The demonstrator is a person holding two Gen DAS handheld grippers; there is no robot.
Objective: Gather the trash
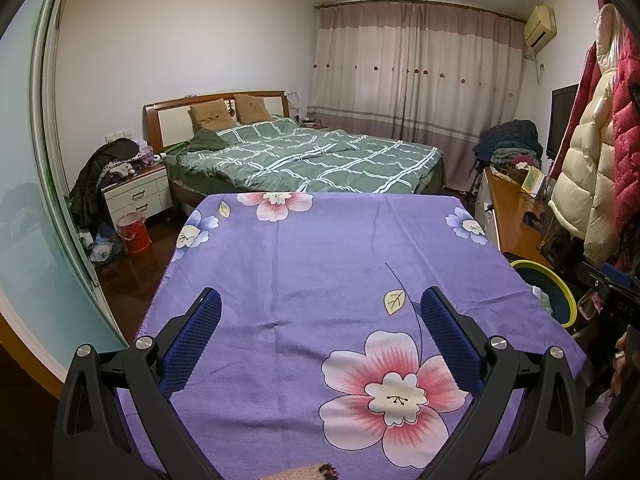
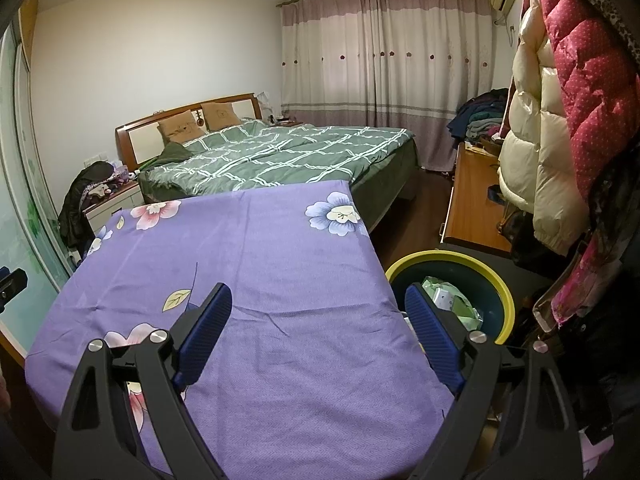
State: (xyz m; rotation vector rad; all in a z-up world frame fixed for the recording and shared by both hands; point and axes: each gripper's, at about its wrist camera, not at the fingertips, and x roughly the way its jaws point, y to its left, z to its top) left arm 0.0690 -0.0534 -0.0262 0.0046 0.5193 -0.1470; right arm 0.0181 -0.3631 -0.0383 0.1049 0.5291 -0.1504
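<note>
Left gripper (image 1: 320, 304): we find it released, blue-padded fingers (image 1: 202, 320) spread wide over the cloth, nothing between them
Right gripper (image 2: 318, 300): likewise released and empty; its left finger (image 2: 208, 320) hangs over the cloth, its right finger (image 2: 430, 328) over the table's right edge, in front of the bin
Purple floral tablecloth (image 1: 320, 248): covers the whole table top — we see only printed pink and blue flowers and leaves on it
Trash bin (image 2: 502, 292): round, dark body with a yellow rim, standing just beside the table's right edge, lower than the top; also partly seen in the left view (image 1: 560, 280)
Trash (image 2: 452, 300): pale green and white crumpled wrappers lying inside the bin
Bed (image 1: 312, 152): beyond the table, green checked quilt, two tan cushions against a wooden headboard
Nightstand (image 1: 138, 196): white, left of the bed, heaped with dark clothing
Red bucket (image 1: 134, 232): on the floor in front of the nightstand
Curtains (image 2: 384, 52): drawn across the far wall, pink and cream
Wooden sideboard (image 2: 472, 200): along the right wall, clothes piled at its far end
Padded jackets (image 2: 560, 92): cream and red, hanging at right — near the bin
Air conditioner (image 1: 540, 26): mounted high at the far right corner
</note>
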